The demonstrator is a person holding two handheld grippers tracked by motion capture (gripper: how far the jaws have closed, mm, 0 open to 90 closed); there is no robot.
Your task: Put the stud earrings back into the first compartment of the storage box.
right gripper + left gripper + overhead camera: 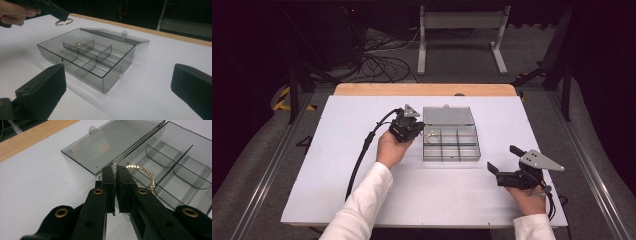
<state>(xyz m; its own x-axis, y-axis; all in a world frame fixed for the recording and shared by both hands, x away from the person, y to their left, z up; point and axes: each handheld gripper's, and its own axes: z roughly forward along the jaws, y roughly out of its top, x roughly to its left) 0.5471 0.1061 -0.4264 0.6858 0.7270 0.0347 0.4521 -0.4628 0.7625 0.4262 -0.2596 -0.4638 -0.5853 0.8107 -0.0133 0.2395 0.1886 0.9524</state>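
Observation:
A clear grey plastic box [451, 158] with several compartments lies open mid-table, its lid [448, 115] flat behind it. My left gripper [419, 131] hovers at the box's left edge, shut on a gold bracelet [146, 173] that hangs over the nearest compartment [150, 180]. In the right gripper view, that bracelet [64, 22] dangles in the air under the left gripper [62, 16]. A gold glint [79, 45] shows in a far compartment; I cannot tell whether it is another piece or a reflection. My right gripper [504, 158] rests open at the front right, apart from the box [105, 82].
The box sits on a white board [362, 190] over a wooden tabletop [422, 89]. A black cable [362, 150] trails from the left gripper toward the front left. Beyond the table are a metal frame [462, 30] and loose cables on the floor.

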